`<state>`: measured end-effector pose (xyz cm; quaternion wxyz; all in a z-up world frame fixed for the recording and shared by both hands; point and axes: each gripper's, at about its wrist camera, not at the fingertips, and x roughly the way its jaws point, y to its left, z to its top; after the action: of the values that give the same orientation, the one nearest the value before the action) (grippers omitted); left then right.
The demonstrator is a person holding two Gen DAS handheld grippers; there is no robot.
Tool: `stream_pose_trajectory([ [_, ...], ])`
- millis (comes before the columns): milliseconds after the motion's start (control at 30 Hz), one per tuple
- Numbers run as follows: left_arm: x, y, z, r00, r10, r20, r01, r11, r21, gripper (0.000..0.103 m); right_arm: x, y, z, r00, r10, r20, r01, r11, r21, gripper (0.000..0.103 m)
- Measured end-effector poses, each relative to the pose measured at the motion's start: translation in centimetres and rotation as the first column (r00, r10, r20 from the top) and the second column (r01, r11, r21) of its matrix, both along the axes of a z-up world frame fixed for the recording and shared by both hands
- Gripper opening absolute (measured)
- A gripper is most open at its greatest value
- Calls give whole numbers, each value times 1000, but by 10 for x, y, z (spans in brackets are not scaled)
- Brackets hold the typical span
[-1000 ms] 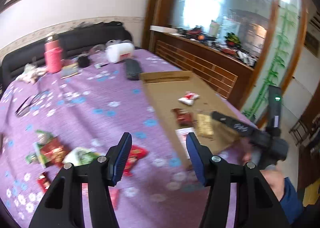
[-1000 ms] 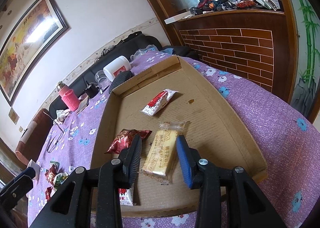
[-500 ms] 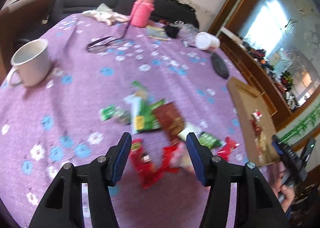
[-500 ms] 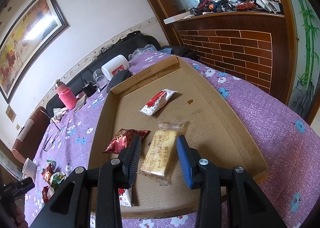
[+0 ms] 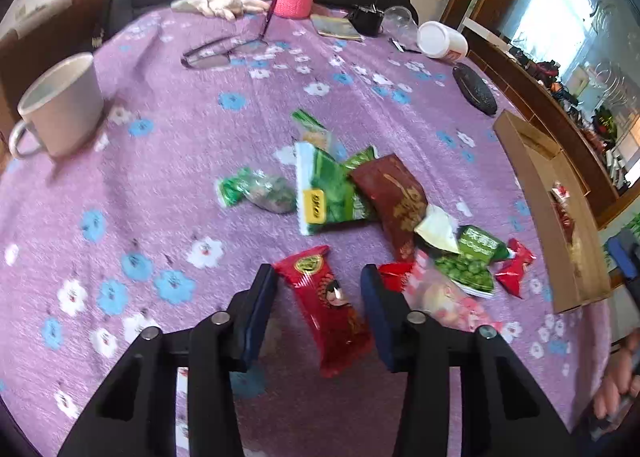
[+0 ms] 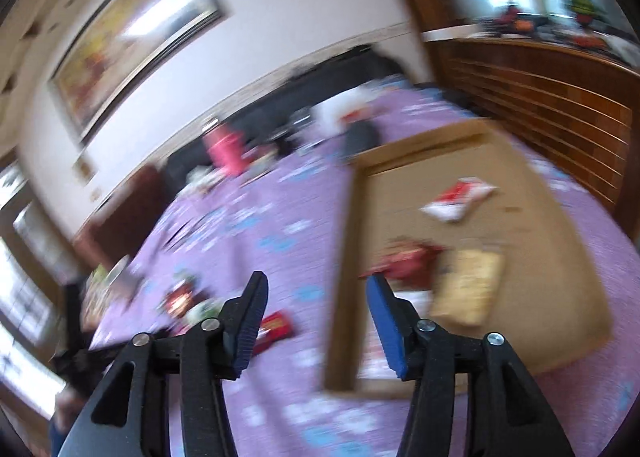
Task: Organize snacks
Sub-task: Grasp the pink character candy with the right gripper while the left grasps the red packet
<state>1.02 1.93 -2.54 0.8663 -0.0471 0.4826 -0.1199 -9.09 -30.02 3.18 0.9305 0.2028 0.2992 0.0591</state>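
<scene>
The left gripper (image 5: 318, 291) hangs over a purple flowered tablecloth (image 5: 168, 161), its jaws just narrowing around a red snack packet (image 5: 328, 305) lying between them; whether the pads touch it yet I cannot tell. Other snacks (image 5: 332, 193) lie heaped just beyond. The right gripper (image 6: 316, 297), jaws just widening and holding nothing, hovers by the near wall of the cardboard tray (image 6: 344, 257), where a yellow packet (image 6: 468, 285) lies inside.

No print is legible (snack packets (image 5: 332, 189) too blurred).
</scene>
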Motion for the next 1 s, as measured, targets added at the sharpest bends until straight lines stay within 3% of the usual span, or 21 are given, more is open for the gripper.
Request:
stream_pose_trajectory([
  [67, 2, 2, -1, 1000, 4, 19, -5, 999, 33, 32, 10, 27, 4, 992, 123, -20, -123, 992, -20, 57],
  [133, 5, 6, -1, 999, 10, 33, -12, 998, 55, 25, 20, 58, 3, 964, 259, -62, -262, 964, -38, 61],
  [233, 6, 10, -1, 999, 5, 49, -8, 998, 68, 22, 35, 105, -10, 890, 426, -164, -442, 893, -83, 65],
  [333, 5, 10, -1, 999, 0, 53, -4, 998, 70, 22, 48, 140, -30, 843, 473, -257, -519, 841, -155, 65],
  [467, 4, 9, -1, 999, 0, 54, -4, 998, 69, 22, 60, 156, -53, 797, 500, -338, -574, 802, -166, 65],
  [533, 4, 10, -1, 999, 0, 55, -4, 997, 72, 22, 64, 164, -59, 797, 494, -348, -575, 798, -183, 63],
  [567, 4, 10, -1, 998, 2, 56, -6, 997, 71, 21, 66, 168, -60, 794, 496, -351, -580, 792, -193, 42],
  [600, 4, 11, -1, 998, 6, 55, -10, 998, 62, 21, 64, 172, -60, 802, 487, -346, -575, 786, -227, 30],
  [667, 4, 14, 0, 998, 21, 55, -23, 999, 28, 20, 61, 178, -58, 801, 494, -338, -582, 776, -244, 27],
  [767, 3, 20, 5, 997, 35, 73, -32, 999, -38, 20, 63, 179, -44, 816, 508, -277, -569, 791, -224, 27],
  [1000, -1, 18, 15, 988, 46, 145, -34, 996, -86, 20, 98, 156, -2, 899, 436, -46, -439, 894, -92, 27],
])
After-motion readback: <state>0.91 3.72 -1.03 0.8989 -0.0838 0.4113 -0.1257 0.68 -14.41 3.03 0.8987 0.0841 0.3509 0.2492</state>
